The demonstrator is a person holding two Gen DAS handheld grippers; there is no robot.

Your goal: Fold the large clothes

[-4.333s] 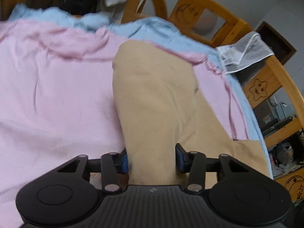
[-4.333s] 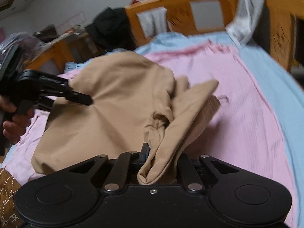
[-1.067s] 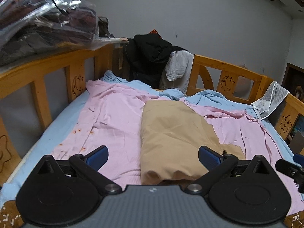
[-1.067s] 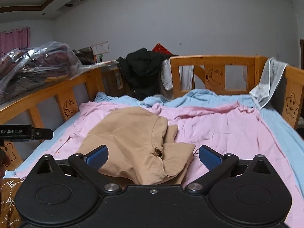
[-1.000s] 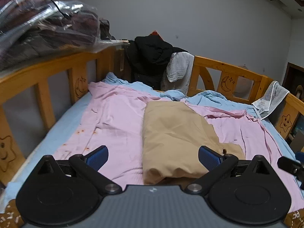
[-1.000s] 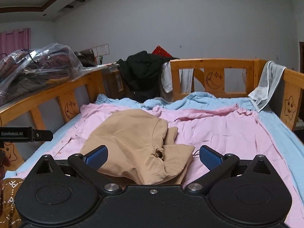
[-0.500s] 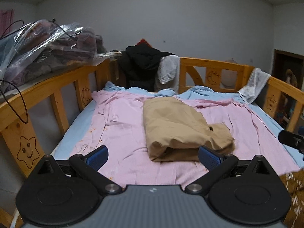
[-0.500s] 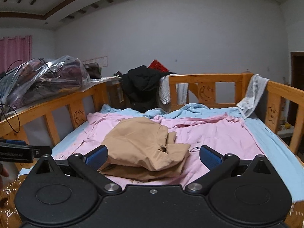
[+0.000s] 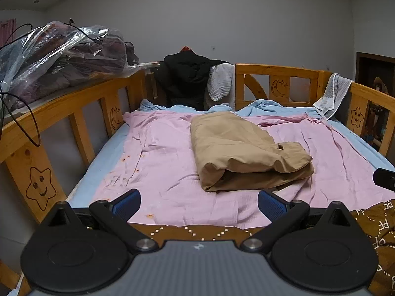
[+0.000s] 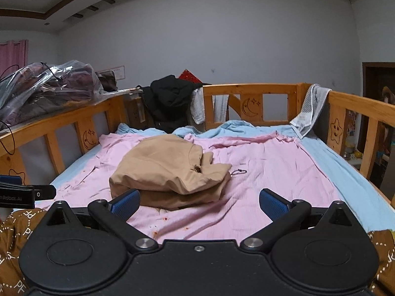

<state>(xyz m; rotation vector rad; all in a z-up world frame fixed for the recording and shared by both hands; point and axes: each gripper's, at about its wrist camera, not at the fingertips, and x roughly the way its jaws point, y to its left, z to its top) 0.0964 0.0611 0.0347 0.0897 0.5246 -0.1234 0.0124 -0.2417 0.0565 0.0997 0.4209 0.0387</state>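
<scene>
The left gripper (image 9: pixel 198 203) has its jaws spread wide and holds nothing; its blue pads (image 9: pixel 127 203) hang above the near edge of the pink sheet (image 9: pixel 163 162). The right gripper (image 10: pixel 198 202) is likewise wide apart and empty.

Ahead of both grippers, well clear of the fingertips, the tan garment (image 9: pixel 242 151) lies folded into a thick bundle on the pink sheet. From the left gripper it sits ahead and slightly to the right, its folded open edge facing the camera. From the right gripper the bundle (image 10: pixel 170 170) lies ahead and to the left, its near edge just beyond the left pad, with a thin dark cord (image 10: pixel 238 172) trailing from its right side.

Beyond the garment, a black jacket (image 9: pixel 187 81) hangs over the wooden bed rail (image 9: pixel 279 70). Just below each gripper lies a brown patterned blanket (image 9: pixel 377 222). The left gripper's black body (image 10: pixel 17 194) shows at the far left of the right view.
</scene>
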